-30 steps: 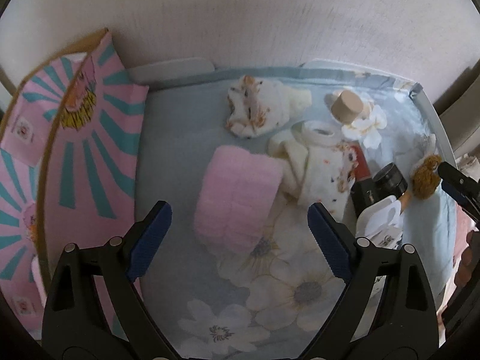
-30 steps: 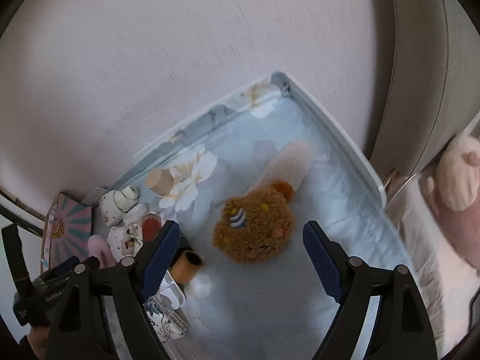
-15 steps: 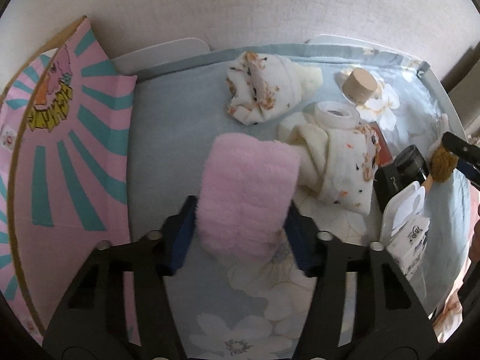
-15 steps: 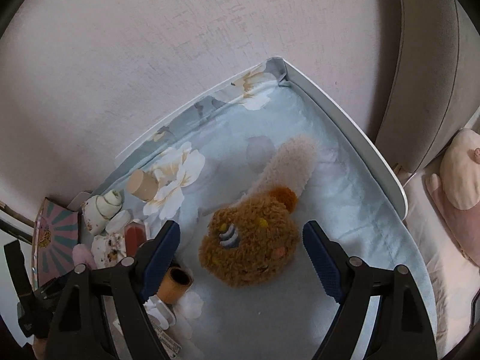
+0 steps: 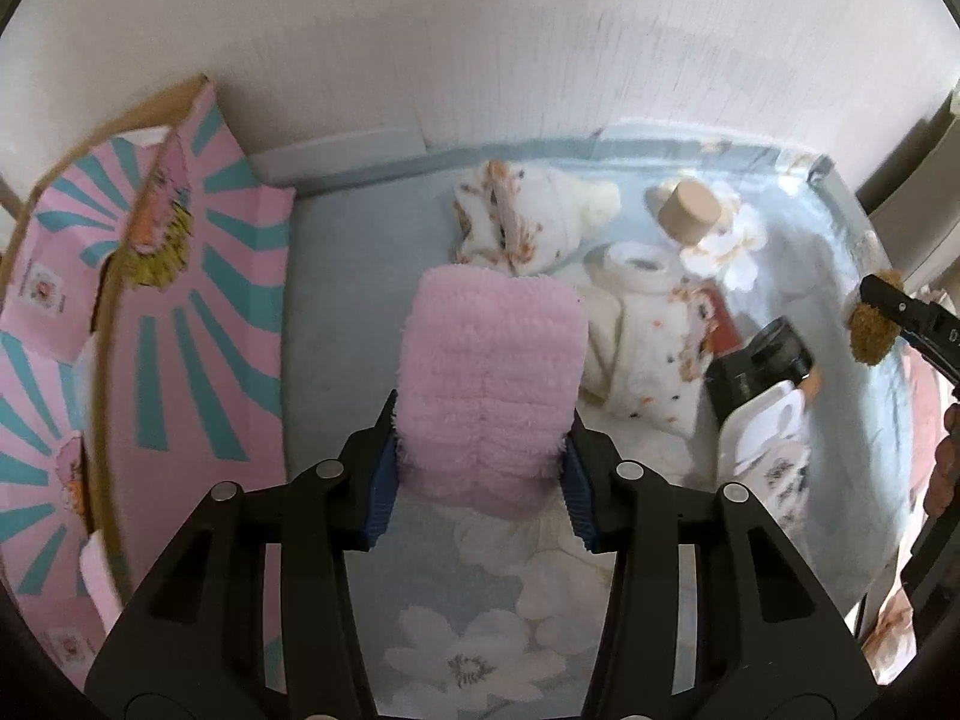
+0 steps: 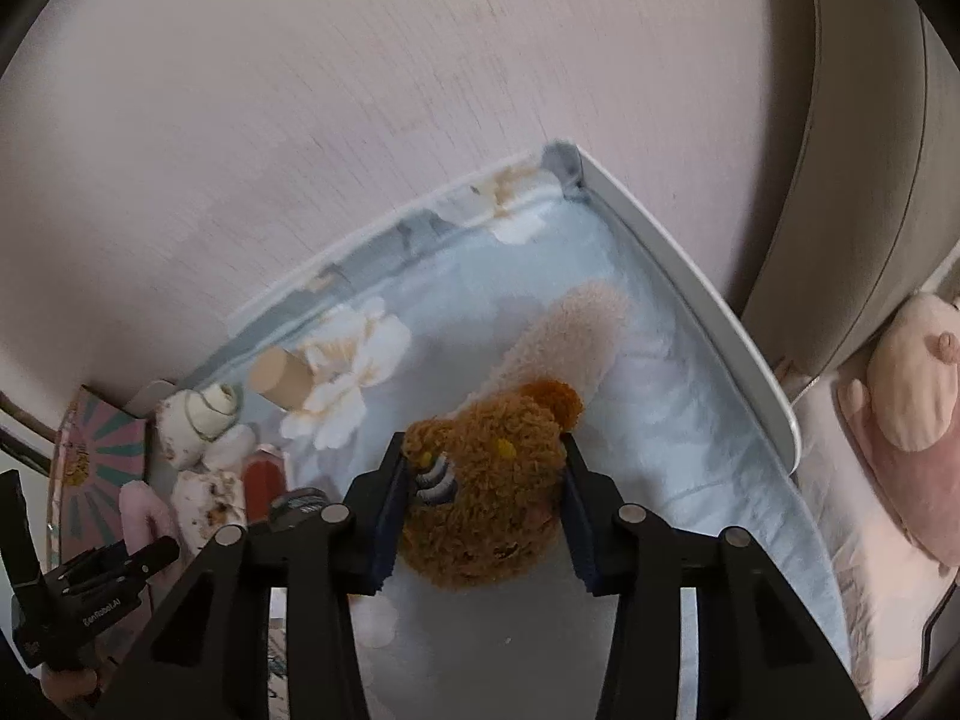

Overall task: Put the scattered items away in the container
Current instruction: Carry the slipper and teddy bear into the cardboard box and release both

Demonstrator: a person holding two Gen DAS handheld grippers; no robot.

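A pink fluffy cloth lies on the blue floral sheet. My left gripper is closing on its near end, and both blue pads press into the fluff. A pink and teal cardboard box stands open to the left. In the right wrist view, a brown plush toy with a cream fuzzy tail sits between the pads of my right gripper. Those jaws are closing too, with both pads against the plush. The left gripper also shows at the lower left there.
Two white spotted cloths, a tape roll, a tan cylinder, a red item, a black jar and a white packet lie to the right. A wall runs behind. A pink cushion lies beyond the white rim.
Both grippers stood wide open a second ago. The left jaws came in onto the pink cloth first; the right jaws then came in against the brown plush toy.
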